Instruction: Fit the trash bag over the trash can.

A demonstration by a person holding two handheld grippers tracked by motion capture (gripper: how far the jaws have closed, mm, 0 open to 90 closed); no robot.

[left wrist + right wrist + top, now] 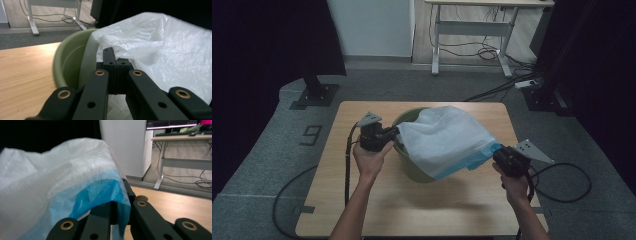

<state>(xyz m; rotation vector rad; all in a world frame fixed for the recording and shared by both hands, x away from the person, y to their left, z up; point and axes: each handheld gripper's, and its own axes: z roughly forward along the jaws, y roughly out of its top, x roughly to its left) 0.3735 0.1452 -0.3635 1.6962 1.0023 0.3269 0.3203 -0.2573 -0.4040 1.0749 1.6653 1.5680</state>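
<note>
A thin white plastic bag [444, 137] with a blue band along one edge is stretched over a green bucket [412, 167] in the middle of the wooden table [362, 200]. My left gripper [397, 131] is shut on the bag's white edge at the bucket's left rim; in the left gripper view the jaws [116, 62] pinch the film beside the bucket [70, 62]. My right gripper [498, 151] is shut on the blue corner at the right, held above the table. The blue film [105, 192] drapes over the closed jaws of the right gripper [117, 206].
Each gripper trails a black cable [562, 192] off the table's sides. Beyond the table stand a black stand base [317, 95] at the left and a desk frame [472, 30] with floor cables at the back. Dark curtains flank both sides.
</note>
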